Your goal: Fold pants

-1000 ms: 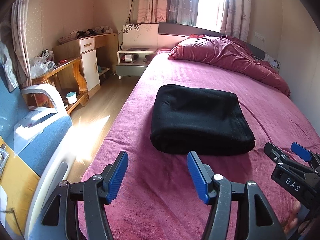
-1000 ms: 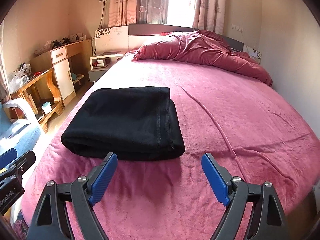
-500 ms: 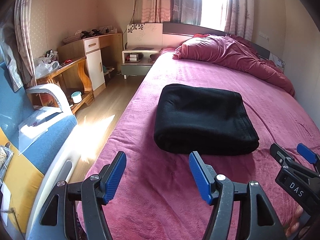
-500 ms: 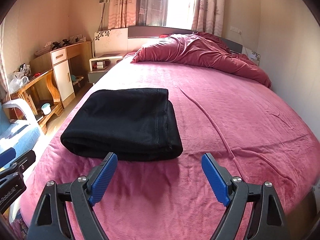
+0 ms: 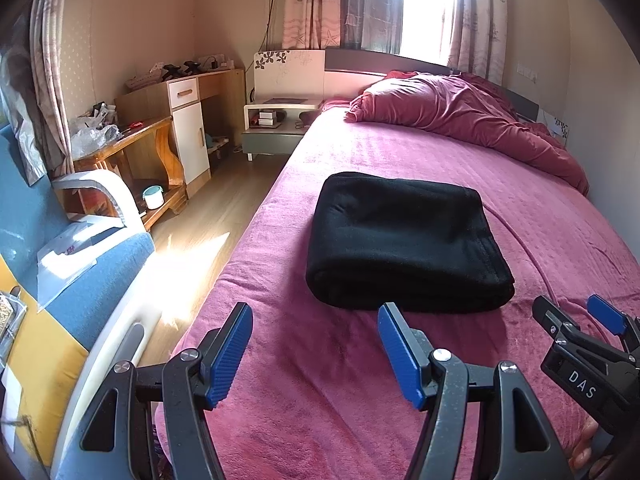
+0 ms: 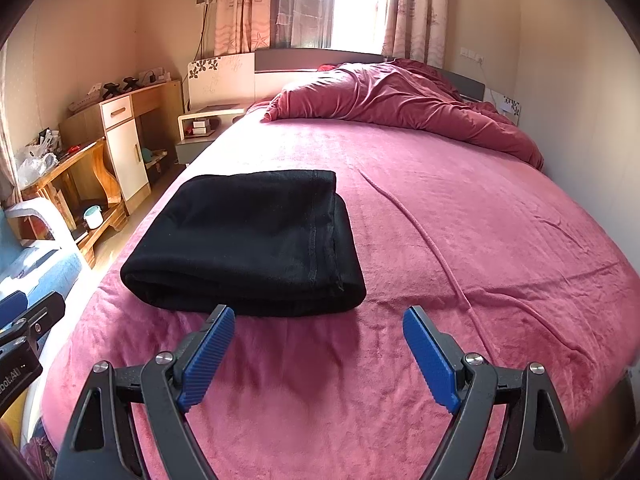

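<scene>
Black pants (image 5: 404, 240) lie folded into a thick flat rectangle on the pink bed cover (image 5: 540, 208), near the bed's left edge. They also show in the right wrist view (image 6: 248, 240). My left gripper (image 5: 314, 322) is open and empty, held above the cover just short of the pants' near edge. My right gripper (image 6: 318, 322) is open and empty, near the pants' near right corner. The right gripper also shows at the right edge of the left wrist view (image 5: 576, 320).
A crumpled maroon duvet (image 6: 400, 104) lies at the head of the bed. A white nightstand (image 5: 280, 128), wooden desk (image 5: 160, 140) and blue chair (image 5: 72, 272) stand left of the bed across a strip of wood floor (image 5: 208, 232). A wall runs along the bed's right side.
Both grippers have drawn back and risen slightly from the folded pants, staying open. The pants have not moved.
</scene>
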